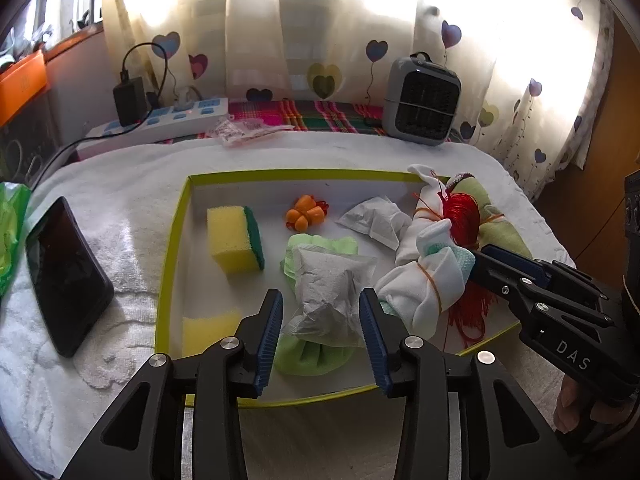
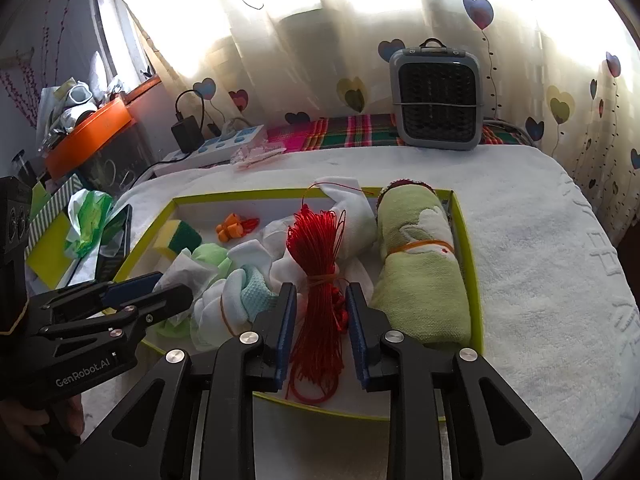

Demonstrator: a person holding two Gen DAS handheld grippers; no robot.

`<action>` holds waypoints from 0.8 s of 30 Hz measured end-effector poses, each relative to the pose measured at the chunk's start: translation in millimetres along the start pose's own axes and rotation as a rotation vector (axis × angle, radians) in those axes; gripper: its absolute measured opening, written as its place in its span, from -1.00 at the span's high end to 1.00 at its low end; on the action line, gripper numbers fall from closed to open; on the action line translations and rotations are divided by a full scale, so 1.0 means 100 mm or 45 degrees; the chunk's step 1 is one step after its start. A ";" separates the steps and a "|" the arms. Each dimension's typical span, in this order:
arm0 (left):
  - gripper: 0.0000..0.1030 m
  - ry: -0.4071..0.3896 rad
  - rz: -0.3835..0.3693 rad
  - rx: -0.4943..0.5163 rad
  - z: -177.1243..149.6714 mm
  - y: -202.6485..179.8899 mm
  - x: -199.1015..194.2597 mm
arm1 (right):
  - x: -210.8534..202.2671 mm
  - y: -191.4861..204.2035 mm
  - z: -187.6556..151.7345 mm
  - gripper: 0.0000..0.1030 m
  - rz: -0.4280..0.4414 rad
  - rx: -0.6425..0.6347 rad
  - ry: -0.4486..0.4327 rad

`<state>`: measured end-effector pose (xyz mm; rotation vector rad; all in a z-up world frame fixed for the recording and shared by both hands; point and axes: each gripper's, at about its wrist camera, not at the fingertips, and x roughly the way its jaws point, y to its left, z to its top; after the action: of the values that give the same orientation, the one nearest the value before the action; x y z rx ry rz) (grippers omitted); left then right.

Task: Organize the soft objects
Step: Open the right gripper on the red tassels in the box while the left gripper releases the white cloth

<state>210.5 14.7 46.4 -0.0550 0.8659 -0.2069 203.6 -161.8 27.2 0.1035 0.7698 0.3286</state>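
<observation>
Both grippers hover over the lime-edged tray (image 1: 176,240) on the white towel-covered bed (image 2: 540,240). The left gripper (image 1: 320,320) stands released, its blue pads clear on either side of a grey sachet (image 1: 332,284) lying on a pale green cloth (image 1: 316,356) at the tray's near edge. The right gripper (image 2: 318,328) straddles the red cord bundle (image 2: 316,264), jaws slightly parted (whether the pads touch the cord, I cannot tell). A rolled green towel (image 2: 420,264) fills the tray's right side; white socks (image 1: 424,284) sit mid-tray, a yellow sponge (image 1: 234,238) far left, orange pieces (image 1: 304,212) beyond.
</observation>
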 end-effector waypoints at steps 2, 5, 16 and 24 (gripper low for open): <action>0.23 -0.003 0.000 0.002 -0.01 0.00 -0.01 | -0.01 0.01 0.00 0.39 -0.003 -0.002 -0.003; 0.20 -0.008 0.007 0.000 -0.02 -0.01 -0.03 | -0.01 0.01 0.00 0.33 -0.006 -0.002 -0.005; 0.12 -0.031 0.030 -0.006 -0.06 -0.03 -0.16 | -0.12 0.01 -0.03 0.09 -0.024 0.006 -0.027; 0.12 -0.061 0.057 -0.004 -0.11 -0.07 -0.31 | -0.22 0.05 -0.08 0.04 -0.041 0.017 -0.044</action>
<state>182.1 14.7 63.4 -0.0432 0.8185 -0.1621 181.9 -164.4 37.4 0.1088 0.7389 0.2909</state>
